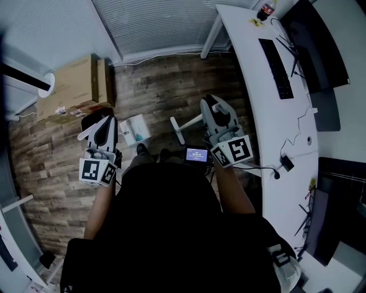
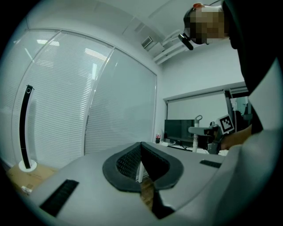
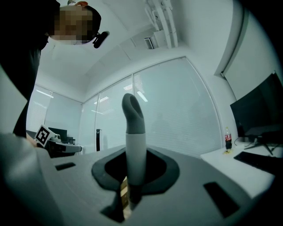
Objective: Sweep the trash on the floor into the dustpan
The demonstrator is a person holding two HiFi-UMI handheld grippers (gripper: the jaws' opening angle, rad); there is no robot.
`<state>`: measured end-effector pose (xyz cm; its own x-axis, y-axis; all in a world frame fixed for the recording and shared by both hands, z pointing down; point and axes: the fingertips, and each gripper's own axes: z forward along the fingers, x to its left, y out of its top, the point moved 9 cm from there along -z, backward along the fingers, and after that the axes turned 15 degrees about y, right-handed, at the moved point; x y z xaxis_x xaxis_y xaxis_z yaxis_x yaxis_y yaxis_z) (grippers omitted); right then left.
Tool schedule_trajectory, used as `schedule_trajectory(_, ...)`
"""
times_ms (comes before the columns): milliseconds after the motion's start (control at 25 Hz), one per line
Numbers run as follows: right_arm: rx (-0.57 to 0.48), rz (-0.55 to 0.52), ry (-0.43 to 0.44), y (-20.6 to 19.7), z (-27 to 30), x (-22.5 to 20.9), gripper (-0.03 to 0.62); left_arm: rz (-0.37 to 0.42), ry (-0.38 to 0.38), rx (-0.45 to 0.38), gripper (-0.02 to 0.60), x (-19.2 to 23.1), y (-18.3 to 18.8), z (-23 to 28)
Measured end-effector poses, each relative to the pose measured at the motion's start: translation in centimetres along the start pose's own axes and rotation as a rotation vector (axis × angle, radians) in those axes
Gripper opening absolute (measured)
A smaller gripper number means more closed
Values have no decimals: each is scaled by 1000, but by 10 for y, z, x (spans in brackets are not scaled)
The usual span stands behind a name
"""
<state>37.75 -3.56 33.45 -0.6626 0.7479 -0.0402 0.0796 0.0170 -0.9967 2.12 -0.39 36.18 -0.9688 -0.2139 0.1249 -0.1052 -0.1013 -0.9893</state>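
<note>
My left gripper is held level over the wood floor, jaws shut on a thin white handle that shows in the slit between the pads. It seems to belong to the white and teal dustpan on the floor just right of the gripper. My right gripper is shut on the broom handle, which stands upright through the jaws with its grey tip above. The broom's white head rests on the floor between the grippers. I see no trash clearly.
A cardboard box and a floor lamp stand at the left by the blinds. A curved white desk with a keyboard, monitor and cola bottle runs along the right. The person's shoes are just below the dustpan.
</note>
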Motion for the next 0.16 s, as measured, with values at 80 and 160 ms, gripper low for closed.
schedule_trajectory(80,0,-1,-1,-1,0,0,52,0,-3,0,-5,0,0,1)
schedule_trajectory(160,0,-1,-2,-1,0,0,52,1,-6,0,-5,0,0,2)
